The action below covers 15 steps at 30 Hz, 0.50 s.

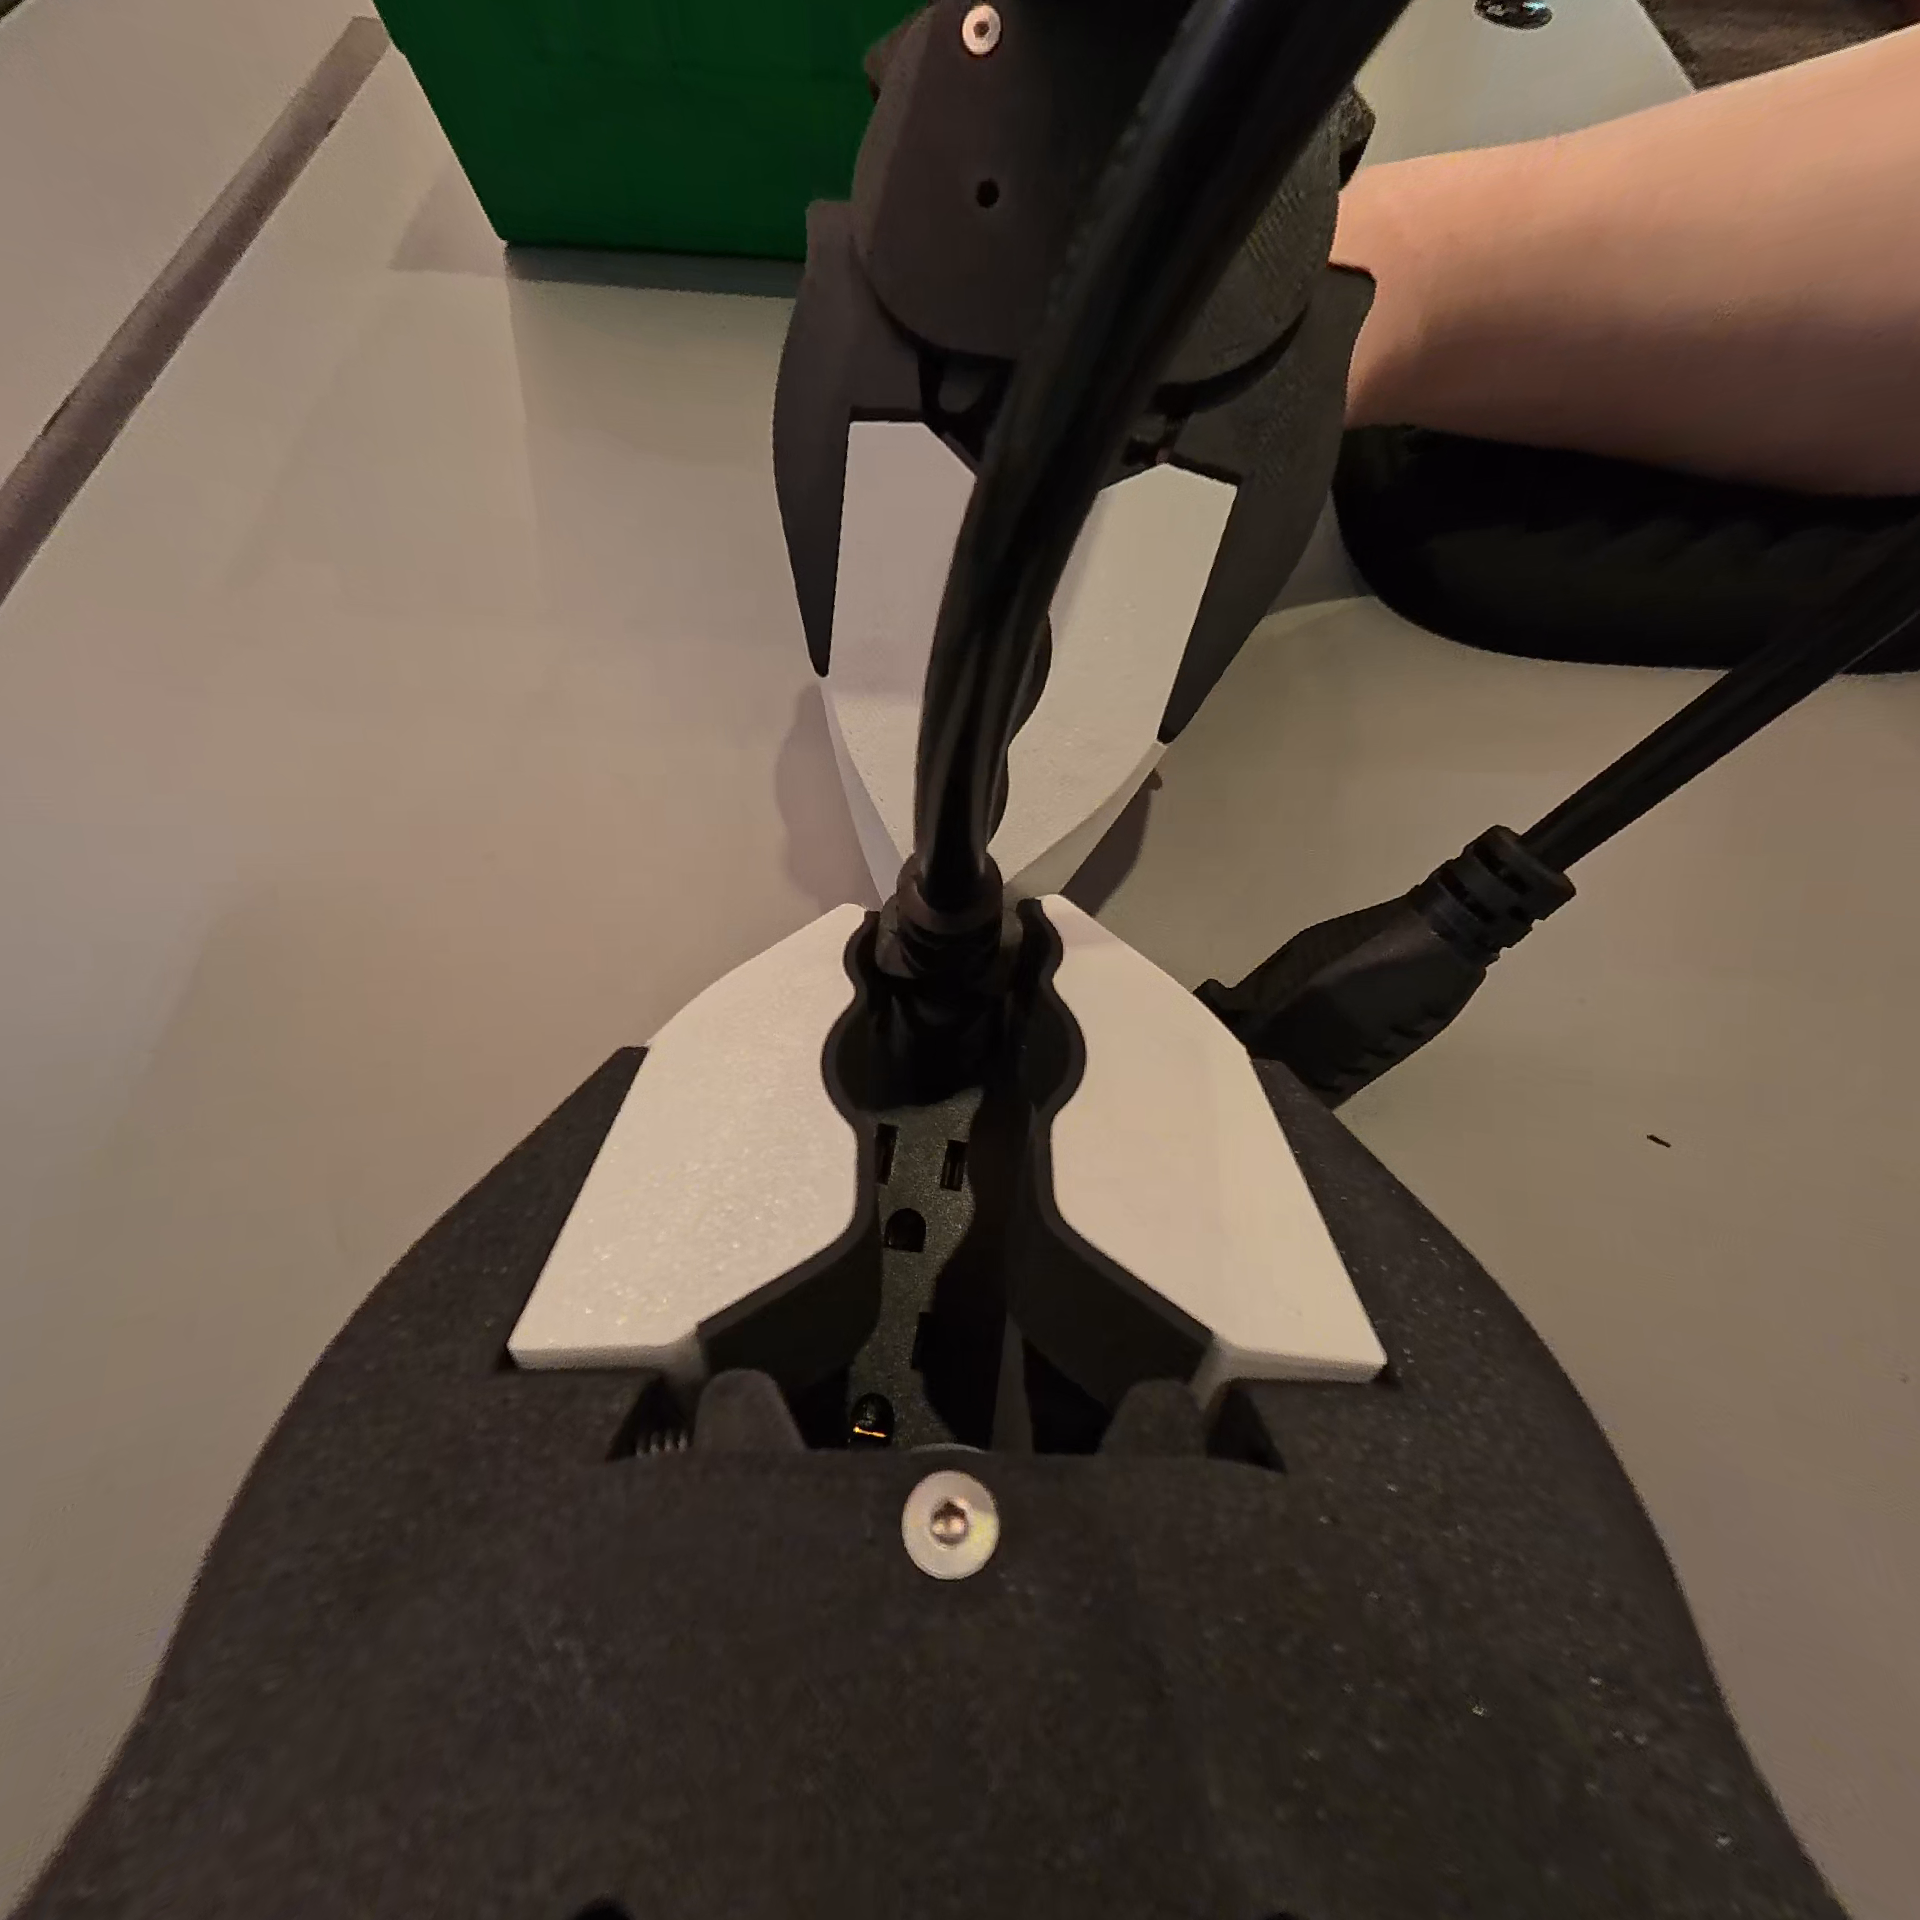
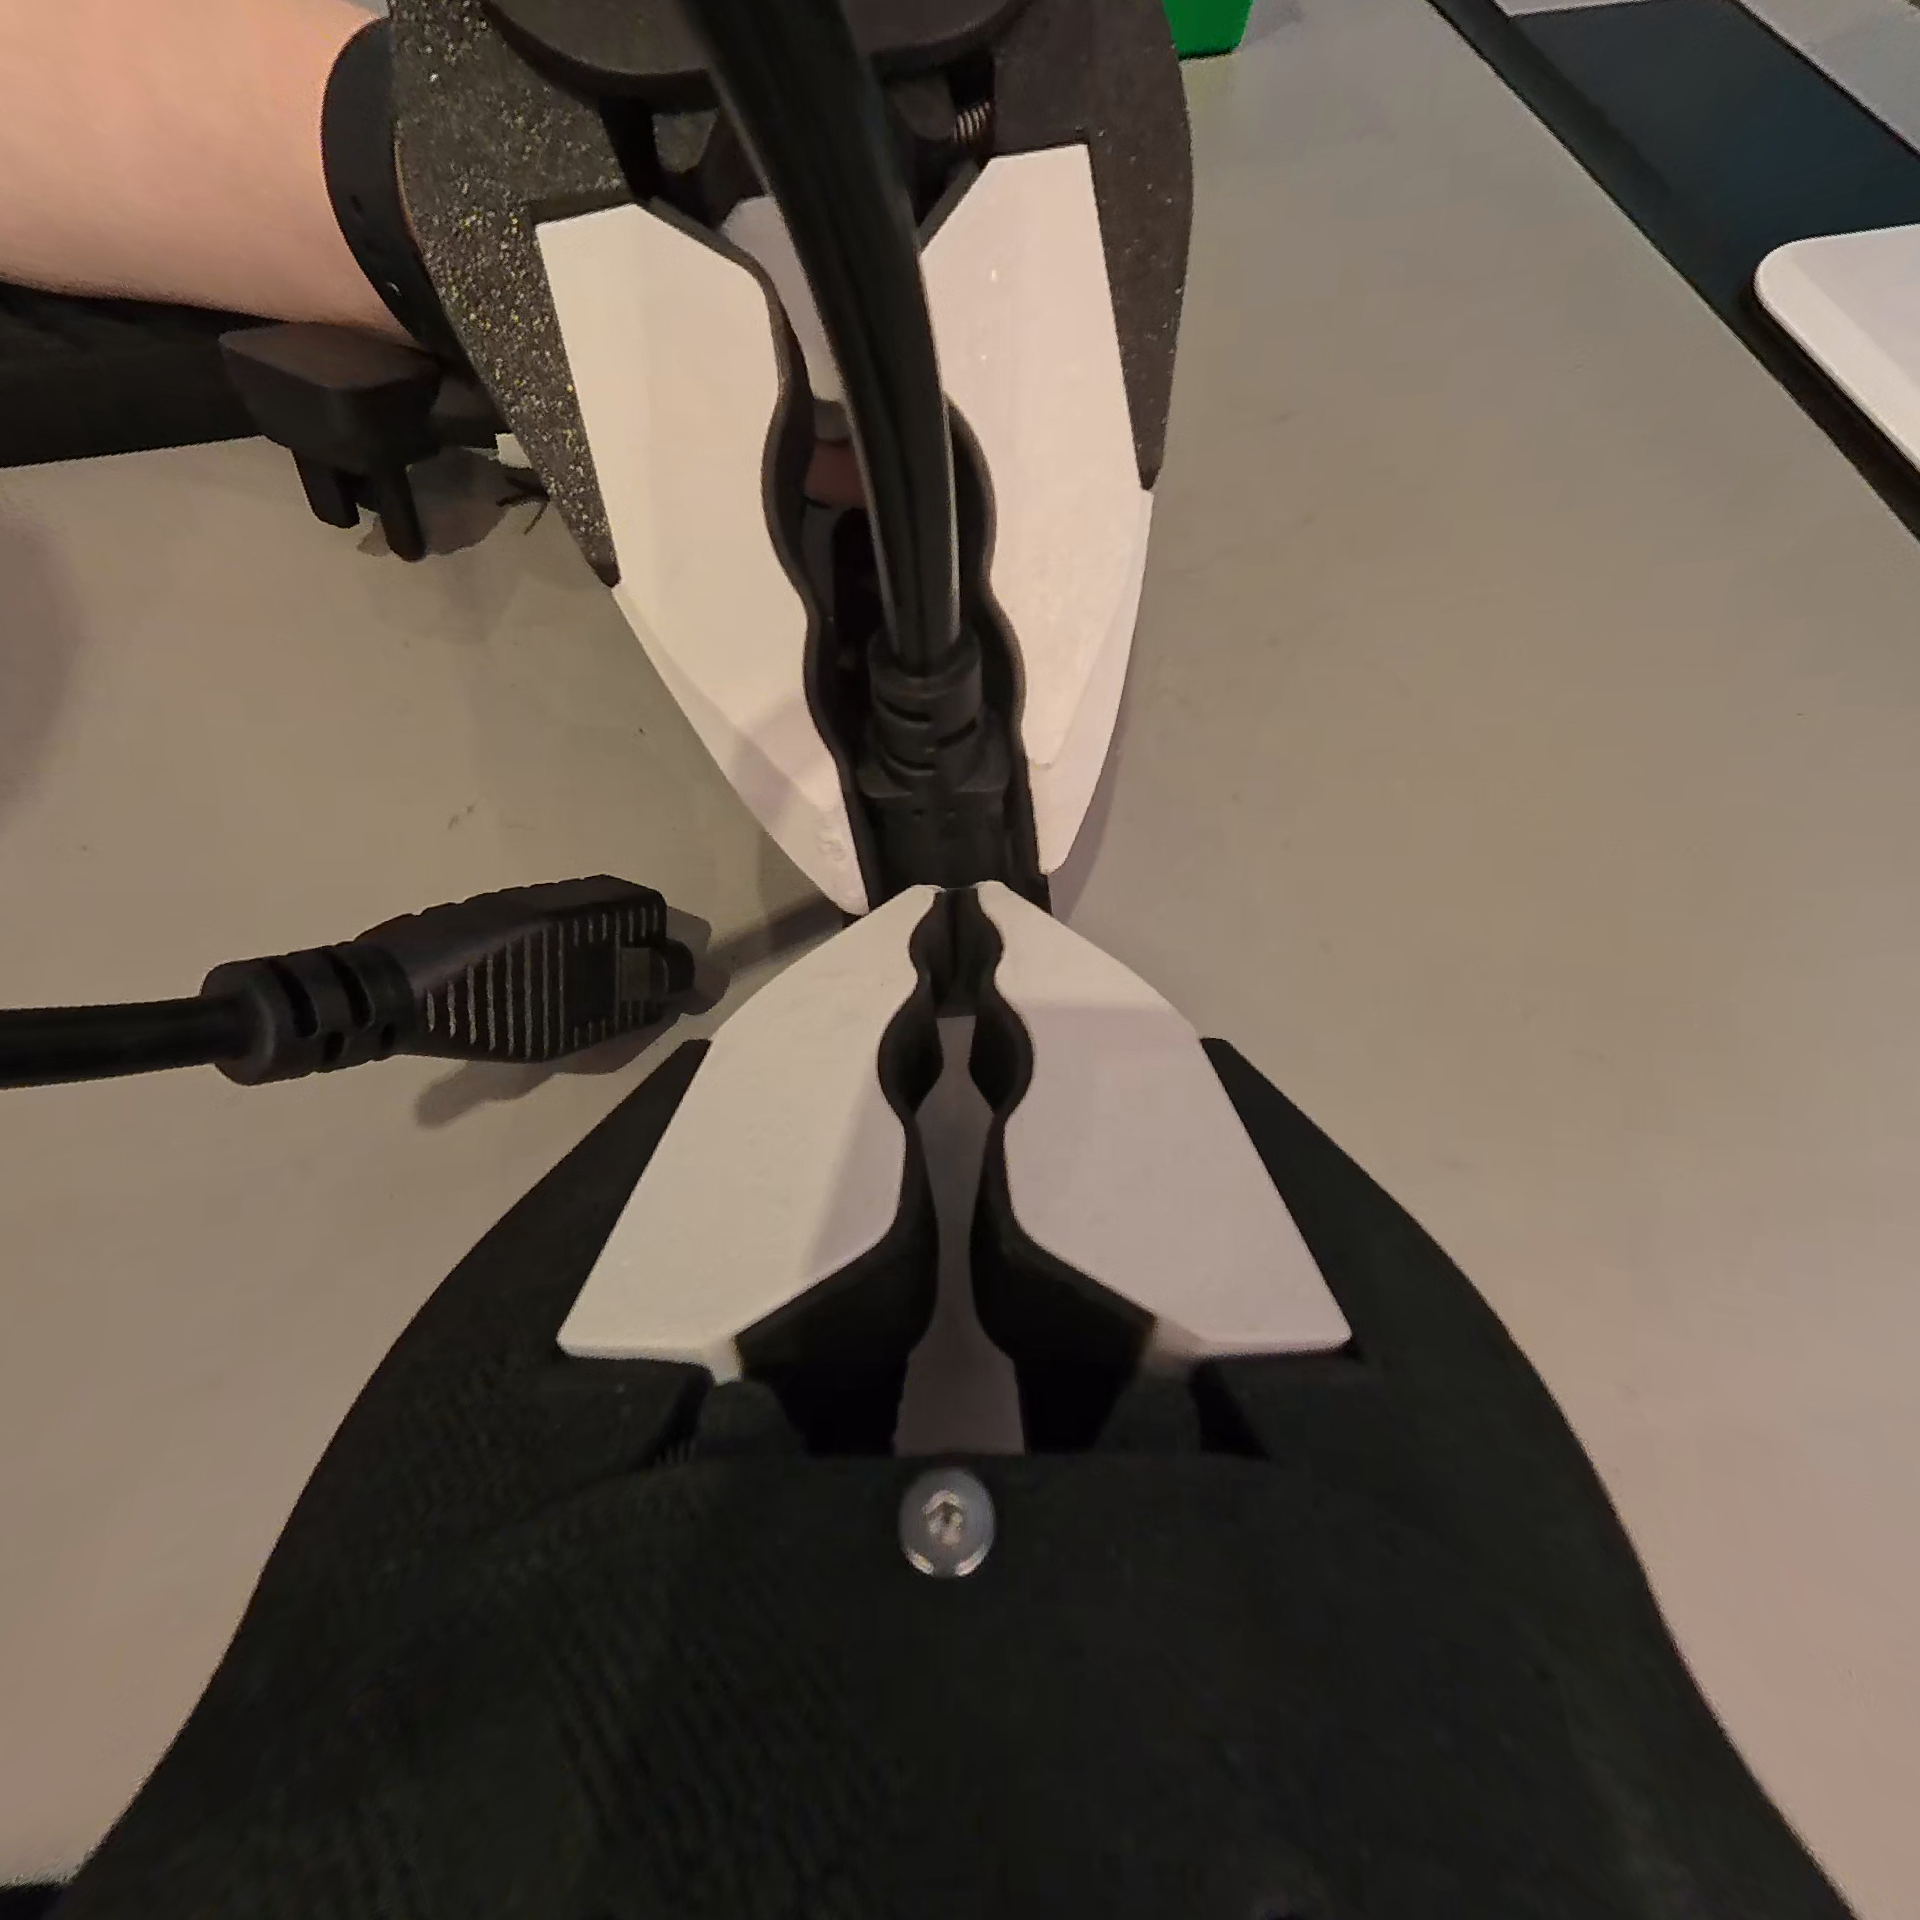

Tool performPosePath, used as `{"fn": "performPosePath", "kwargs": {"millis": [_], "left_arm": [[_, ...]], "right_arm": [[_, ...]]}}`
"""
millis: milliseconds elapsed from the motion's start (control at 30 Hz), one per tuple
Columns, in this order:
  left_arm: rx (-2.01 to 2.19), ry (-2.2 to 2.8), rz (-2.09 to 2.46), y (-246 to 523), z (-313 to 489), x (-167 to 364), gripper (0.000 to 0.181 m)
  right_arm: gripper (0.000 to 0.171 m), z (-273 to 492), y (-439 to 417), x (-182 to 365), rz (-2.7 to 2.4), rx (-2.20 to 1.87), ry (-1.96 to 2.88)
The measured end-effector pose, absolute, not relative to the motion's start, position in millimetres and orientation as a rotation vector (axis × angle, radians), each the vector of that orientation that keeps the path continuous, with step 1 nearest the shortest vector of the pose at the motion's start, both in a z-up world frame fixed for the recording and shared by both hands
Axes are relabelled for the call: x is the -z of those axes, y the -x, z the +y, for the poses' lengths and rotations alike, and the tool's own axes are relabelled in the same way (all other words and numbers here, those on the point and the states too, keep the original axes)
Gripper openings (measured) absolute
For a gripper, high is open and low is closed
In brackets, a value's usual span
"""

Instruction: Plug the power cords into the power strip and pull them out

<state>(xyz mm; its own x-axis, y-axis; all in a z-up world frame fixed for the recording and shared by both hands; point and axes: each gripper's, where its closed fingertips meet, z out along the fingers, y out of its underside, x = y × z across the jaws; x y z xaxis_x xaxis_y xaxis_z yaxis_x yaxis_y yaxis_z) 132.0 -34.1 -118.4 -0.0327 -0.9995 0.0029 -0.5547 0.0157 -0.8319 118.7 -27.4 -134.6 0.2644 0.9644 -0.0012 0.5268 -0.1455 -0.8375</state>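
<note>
Left gripper (image 1: 951, 935) fingers (image 1: 727, 1122) tight around plug (image 1: 935, 997), tip-to-tip with right gripper (image 2: 956, 904).

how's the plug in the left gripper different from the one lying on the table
The gripped plug stands upright over the power strip, pinched by the left gripper; the loose plug lies flat on the table, untouched. The gripped plug's cord rises upward; the loose plug's cord trails off sideways. Both are black.

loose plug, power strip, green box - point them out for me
loose plug (image 2: 540, 982), right wrist view, on its ribbed body
power strip (image 1: 920, 1210), left wrist view, on its socket face between the fingers
green box (image 1: 644, 125), left wrist view, on its front wall
</note>
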Motion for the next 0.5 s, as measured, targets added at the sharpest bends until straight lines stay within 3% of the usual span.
{"fn": "performPosePath", "kwargs": {"millis": [500], "left_arm": [[0.893, 1.767, 1.652, -131.5, -35.3, 122.3, 0.029]], "right_arm": [[0.003, -26.9, -118.2, 134.1, -1.345, -0.71, 1.806]]}}
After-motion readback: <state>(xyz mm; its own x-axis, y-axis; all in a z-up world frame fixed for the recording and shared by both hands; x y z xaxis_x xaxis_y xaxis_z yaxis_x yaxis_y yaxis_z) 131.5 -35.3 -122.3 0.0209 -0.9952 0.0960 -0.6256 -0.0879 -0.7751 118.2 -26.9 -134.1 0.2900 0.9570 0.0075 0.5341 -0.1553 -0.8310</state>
